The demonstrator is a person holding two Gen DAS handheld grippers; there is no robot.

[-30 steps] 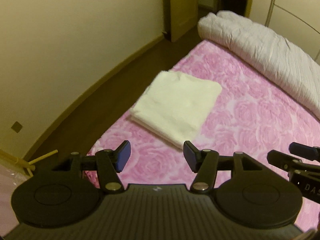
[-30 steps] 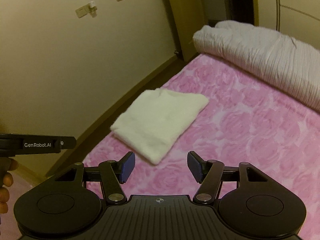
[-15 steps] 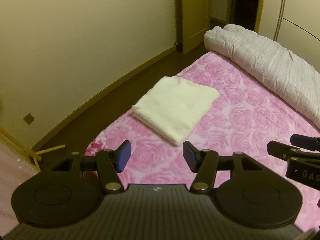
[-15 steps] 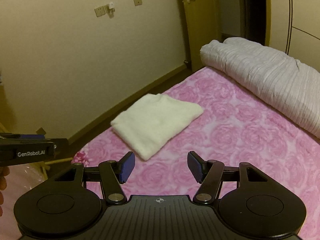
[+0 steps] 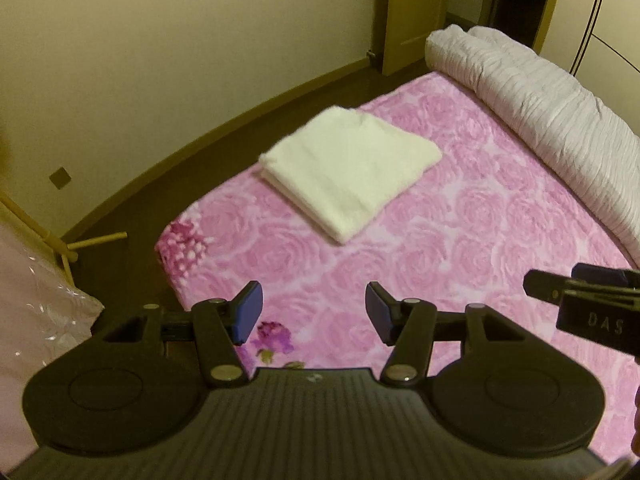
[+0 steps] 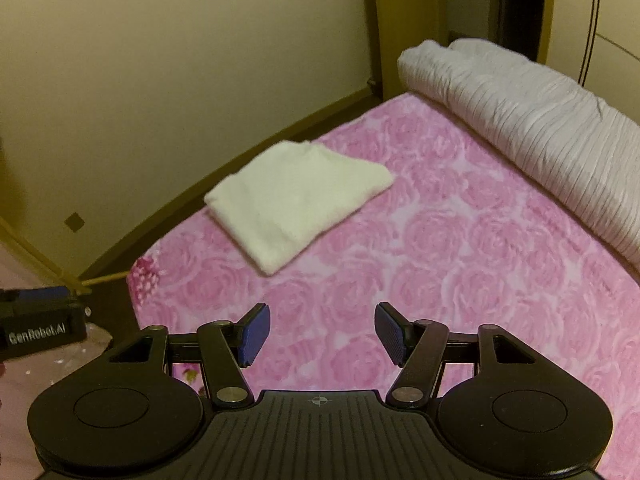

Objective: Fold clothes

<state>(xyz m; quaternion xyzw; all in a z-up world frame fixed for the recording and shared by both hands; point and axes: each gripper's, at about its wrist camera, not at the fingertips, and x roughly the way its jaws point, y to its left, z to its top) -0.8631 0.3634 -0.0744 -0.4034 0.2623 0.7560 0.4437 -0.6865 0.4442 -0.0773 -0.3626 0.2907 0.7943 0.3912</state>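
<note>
A folded cream-white garment (image 5: 348, 170) (image 6: 298, 198) lies flat near the left edge of the bed with the pink rose blanket (image 5: 460, 256) (image 6: 460, 248). My left gripper (image 5: 314, 314) is open and empty, held above the near corner of the bed, well short of the garment. My right gripper (image 6: 320, 334) is open too, with nothing between its blue pads, hovering over the blanket on the near side of the garment. The right gripper's side shows at the right edge of the left wrist view, the left one at the left edge of the right wrist view.
A rolled white quilt (image 5: 552, 120) (image 6: 532, 120) runs along the far right of the bed. Dark floor (image 5: 168, 188) and a cream wall lie left of the bed. A wooden door (image 5: 412, 12) stands at the back. A wooden rack leg (image 5: 94, 242) and plastic-wrapped pink fabric (image 5: 28, 308) sit at the near left.
Both grippers have drawn back and risen from the garment, which now looks smaller and farther off. More of the bed's near corner and the floor shows. Jaws stayed open.
</note>
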